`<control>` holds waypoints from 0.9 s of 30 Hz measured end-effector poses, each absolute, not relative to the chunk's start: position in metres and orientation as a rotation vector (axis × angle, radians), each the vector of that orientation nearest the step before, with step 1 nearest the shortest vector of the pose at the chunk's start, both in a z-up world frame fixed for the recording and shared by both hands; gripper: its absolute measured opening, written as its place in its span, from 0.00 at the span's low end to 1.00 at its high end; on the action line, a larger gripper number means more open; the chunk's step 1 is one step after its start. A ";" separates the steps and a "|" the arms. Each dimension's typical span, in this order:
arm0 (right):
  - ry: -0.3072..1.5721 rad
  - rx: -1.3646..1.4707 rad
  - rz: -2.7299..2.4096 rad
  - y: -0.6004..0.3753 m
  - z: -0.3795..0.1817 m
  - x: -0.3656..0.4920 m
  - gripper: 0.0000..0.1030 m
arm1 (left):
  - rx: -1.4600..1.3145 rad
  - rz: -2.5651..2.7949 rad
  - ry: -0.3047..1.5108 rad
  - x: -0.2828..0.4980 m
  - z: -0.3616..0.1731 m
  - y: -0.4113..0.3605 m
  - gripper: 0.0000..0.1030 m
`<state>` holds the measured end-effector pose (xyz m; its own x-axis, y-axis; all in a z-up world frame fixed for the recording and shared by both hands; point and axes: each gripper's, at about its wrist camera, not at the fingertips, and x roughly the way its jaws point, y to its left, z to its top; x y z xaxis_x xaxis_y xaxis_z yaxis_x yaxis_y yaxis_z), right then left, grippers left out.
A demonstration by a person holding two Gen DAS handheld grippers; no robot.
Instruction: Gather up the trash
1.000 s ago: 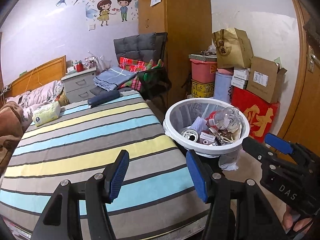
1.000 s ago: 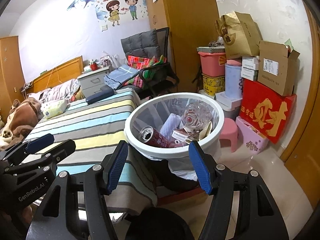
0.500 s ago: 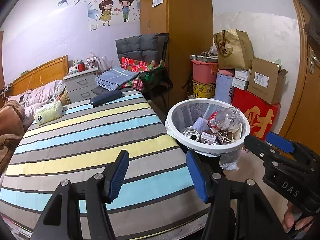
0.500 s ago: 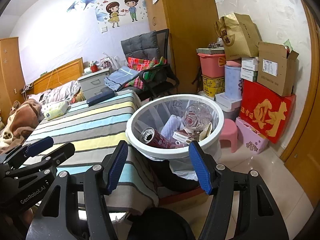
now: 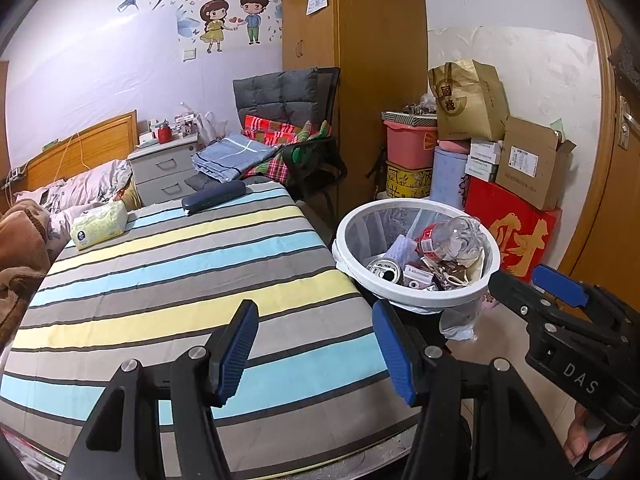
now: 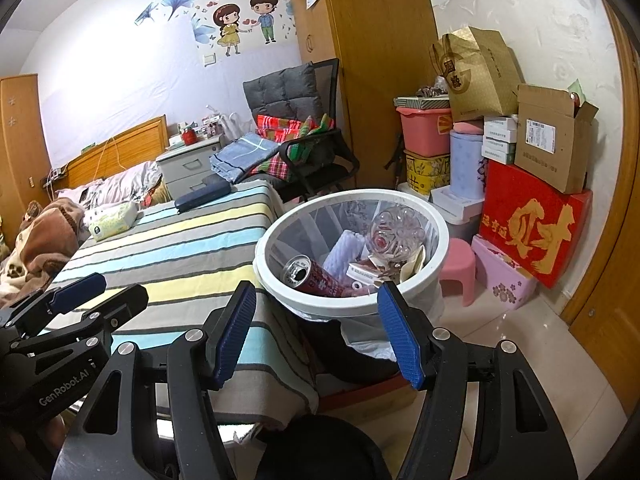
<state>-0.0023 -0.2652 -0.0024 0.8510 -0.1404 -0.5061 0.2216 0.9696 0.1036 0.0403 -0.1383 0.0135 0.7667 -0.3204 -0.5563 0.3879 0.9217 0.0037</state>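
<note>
A white mesh trash bin (image 5: 424,302) (image 6: 352,308) stands beside the bed's foot corner. It holds a clear plastic bottle (image 5: 452,236) (image 6: 394,232), a drink can (image 5: 384,270) (image 6: 310,276), white foam and small boxes. My left gripper (image 5: 316,354) is open and empty above the striped bedspread (image 5: 168,280), left of the bin. My right gripper (image 6: 318,334) is open and empty, just in front of the bin. Each gripper shows in the other's view.
On the bed lie a tissue pack (image 5: 98,226) and a dark blue case (image 5: 214,196). A chair with folded clothes (image 5: 296,148) stands past the bed. Stacked boxes (image 6: 532,216), a pink tub and a pink stool (image 6: 458,264) line the right wall.
Both grippers have drawn back and risen slightly, so the bin sits a little farther off. Both stay open and empty.
</note>
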 end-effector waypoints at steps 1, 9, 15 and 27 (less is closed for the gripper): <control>0.519 0.161 -0.191 -0.265 -0.002 -0.003 0.63 | 0.121 -0.386 0.581 0.040 0.013 -0.138 0.57; 0.520 0.161 -0.189 -0.265 -0.002 -0.002 0.63 | 0.119 -0.384 0.580 0.040 0.014 -0.137 0.57; 0.521 0.160 -0.188 -0.265 -0.002 -0.003 0.63 | 0.121 -0.383 0.581 0.041 0.014 -0.137 0.57; 0.522 0.157 -0.188 -0.264 -0.002 -0.003 0.63 | 0.119 -0.381 0.580 0.040 0.016 -0.135 0.57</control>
